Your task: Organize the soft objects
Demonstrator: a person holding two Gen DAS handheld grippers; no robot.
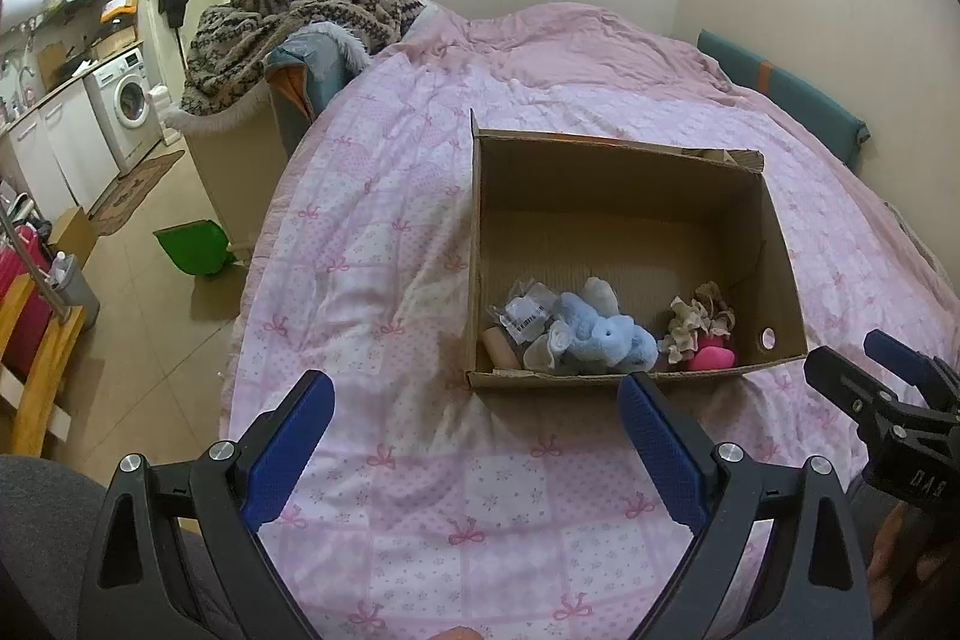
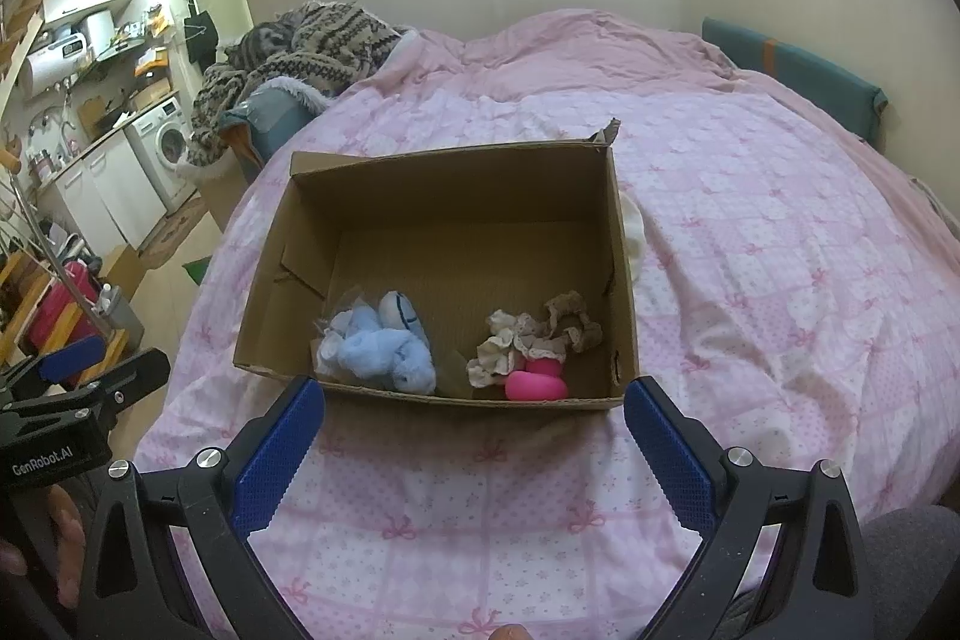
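Note:
An open cardboard box (image 1: 618,172) (image 2: 450,172) stands on the pink quilted bed. Inside, at its near side, lie a light blue plush toy (image 1: 600,334) (image 2: 384,346), a small clear plastic bag (image 1: 525,313), a beige frilly fabric piece (image 1: 699,319) (image 2: 528,337) and a bright pink soft object (image 1: 711,358) (image 2: 536,385). My left gripper (image 1: 477,394) is open and empty, held just short of the box's near wall. My right gripper (image 2: 474,400) is open and empty, also just short of the near wall. Each gripper shows at the edge of the other's view.
The pink bedspread (image 1: 420,232) (image 2: 750,250) covers the bed. A pile of patterned blankets (image 1: 300,16) (image 2: 300,46) lies at the far left corner. A white soft item (image 2: 633,232) lies behind the box's right wall. The bed's left edge drops to a tiled floor (image 1: 150,304).

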